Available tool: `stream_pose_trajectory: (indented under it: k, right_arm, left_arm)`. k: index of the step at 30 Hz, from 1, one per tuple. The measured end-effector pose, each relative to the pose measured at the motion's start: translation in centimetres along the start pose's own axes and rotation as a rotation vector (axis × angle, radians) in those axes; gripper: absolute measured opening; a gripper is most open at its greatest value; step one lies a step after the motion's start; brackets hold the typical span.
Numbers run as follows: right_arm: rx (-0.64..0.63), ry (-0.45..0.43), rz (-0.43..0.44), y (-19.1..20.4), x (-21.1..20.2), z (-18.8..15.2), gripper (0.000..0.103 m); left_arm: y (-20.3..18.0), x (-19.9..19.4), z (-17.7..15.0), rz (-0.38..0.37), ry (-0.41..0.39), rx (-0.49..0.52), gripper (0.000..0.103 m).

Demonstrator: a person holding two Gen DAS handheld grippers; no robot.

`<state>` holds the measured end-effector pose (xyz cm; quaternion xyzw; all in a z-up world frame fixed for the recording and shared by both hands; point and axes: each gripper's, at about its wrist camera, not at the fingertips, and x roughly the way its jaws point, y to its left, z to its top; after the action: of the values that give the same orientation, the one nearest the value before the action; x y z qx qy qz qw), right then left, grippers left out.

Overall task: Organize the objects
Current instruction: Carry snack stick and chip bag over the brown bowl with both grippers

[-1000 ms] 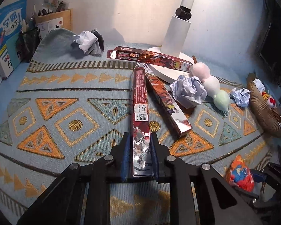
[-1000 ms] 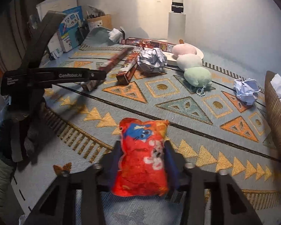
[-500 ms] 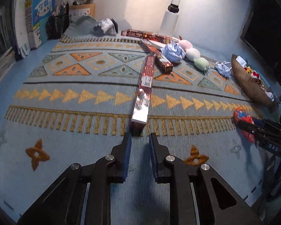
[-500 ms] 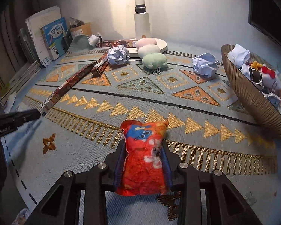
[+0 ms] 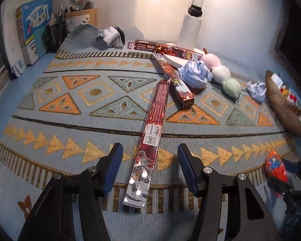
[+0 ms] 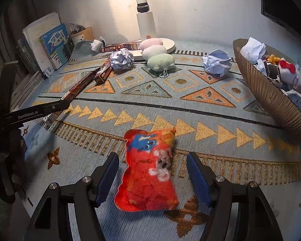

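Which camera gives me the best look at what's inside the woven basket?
The right wrist view. The basket faces it, so crumpled paper and a white plush with a red bow show inside. The left wrist view shows it edge-on at the right margin, its contents mostly hidden.

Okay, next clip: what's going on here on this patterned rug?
A person with a gripper in each hand is tidying clutter on the rug. The left gripper has just been opening; the long red foil box lies between its jaws, untouched by the pads. The right gripper has likewise been opening around the red plush pouch, which rests on the rug. Crumpled paper balls and pastel plush balls remain out; the woven basket already holds items.
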<state>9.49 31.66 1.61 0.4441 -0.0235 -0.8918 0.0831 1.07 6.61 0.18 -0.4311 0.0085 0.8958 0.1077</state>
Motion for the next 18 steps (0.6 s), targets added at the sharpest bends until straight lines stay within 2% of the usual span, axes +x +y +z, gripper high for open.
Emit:
stream_pose_trajectory:
  k: [2,3,4,5,7,10,14,16,18]
  right_arm:
    - [0.0,-0.008,-0.001,0.0,-0.1,0.0,0.067]
    - [0.0,-0.016,0.006,0.0,-0.3,0.0,0.063]
    - [0.001,-0.019,0.02,-0.1,-0.3,-0.1,0.052]
    - [0.001,-0.019,0.029,0.0,-0.3,-0.2,0.042]
    - [-0.003,-0.03,0.041,0.1,-0.5,-0.2,0.036]
    - [-0.001,-0.04,0.04,0.1,-0.8,-0.3,0.035]
    - [0.012,-0.065,0.078,-0.1,-1.5,-0.4,0.034]
    - [0.021,-0.066,0.097,-0.2,-1.9,-0.6,0.034]
    - [0.039,-0.062,0.156,-0.1,-2.7,-1.0,0.034]
  left_arm:
    - [-0.8,0.0,-0.2,0.017,0.001,0.048,0.051]
    - [-1.0,0.0,-0.2,0.015,-0.002,0.059,0.043]
    - [-0.9,0.0,-0.2,0.018,-0.006,0.056,0.041]
    - [-0.6,-0.1,-0.2,0.023,-0.011,0.044,0.032]
    - [-0.1,-0.2,-0.1,0.0,-0.009,0.024,0.017]
    - [0.2,-0.7,-0.1,-0.041,-0.006,0.01,0.014]
    - [-0.2,-2.9,0.1,-0.092,-0.04,-0.023,0.014]
    - [-1.3,-4.5,0.6,-0.098,-0.079,0.008,0.014]
    - [-2.6,-5.7,1.5,-0.117,-0.107,0.041,0.014]
